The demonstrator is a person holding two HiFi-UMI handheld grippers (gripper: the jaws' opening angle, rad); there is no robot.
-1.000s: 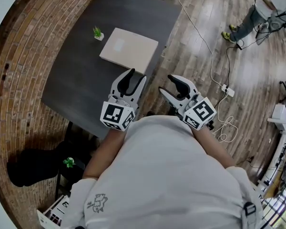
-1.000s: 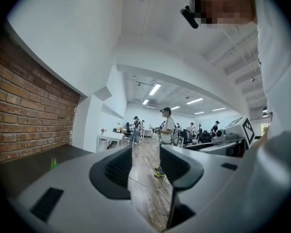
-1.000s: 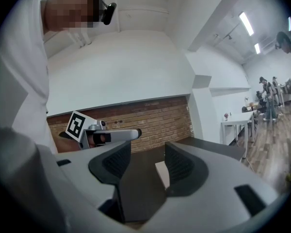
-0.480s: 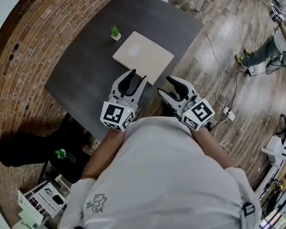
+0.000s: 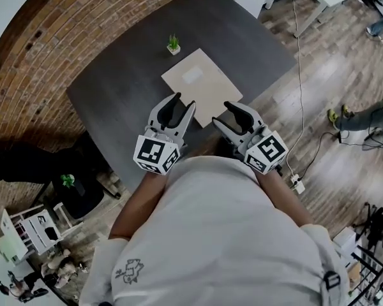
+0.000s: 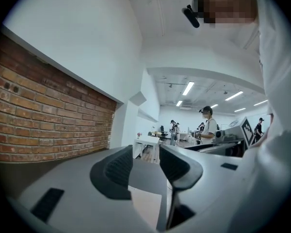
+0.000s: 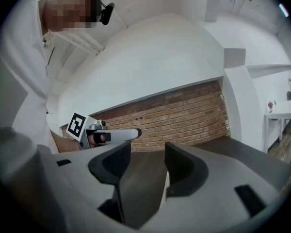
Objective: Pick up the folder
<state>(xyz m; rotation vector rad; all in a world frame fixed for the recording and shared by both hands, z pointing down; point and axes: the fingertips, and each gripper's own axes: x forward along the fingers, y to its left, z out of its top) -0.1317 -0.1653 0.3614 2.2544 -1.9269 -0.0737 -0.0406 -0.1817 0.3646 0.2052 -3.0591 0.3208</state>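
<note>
Table (image 5: 115,101): dark top, matt, smooth. Folder (image 5: 202,85): pale beige card, matt, flat. Wall (image 5: 45,50): red brick, rough, mortar joints showing. Floor (image 5: 332,75): wood planks, slight sheen. Left gripper (image 5: 183,102), right gripper (image 5: 223,113): grey-white plastic shells, matt; pads (image 6: 120,166) dark, ribbed. Shirt (image 5: 217,234): pale cloth, soft folds.

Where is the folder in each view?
Head view: folder, centre, on the table.
Left gripper view: its pale corner, low between the jaws.
Right gripper view: a pale sliver beside one jaw, probably it.
Shared landmark: brick wall.
</note>
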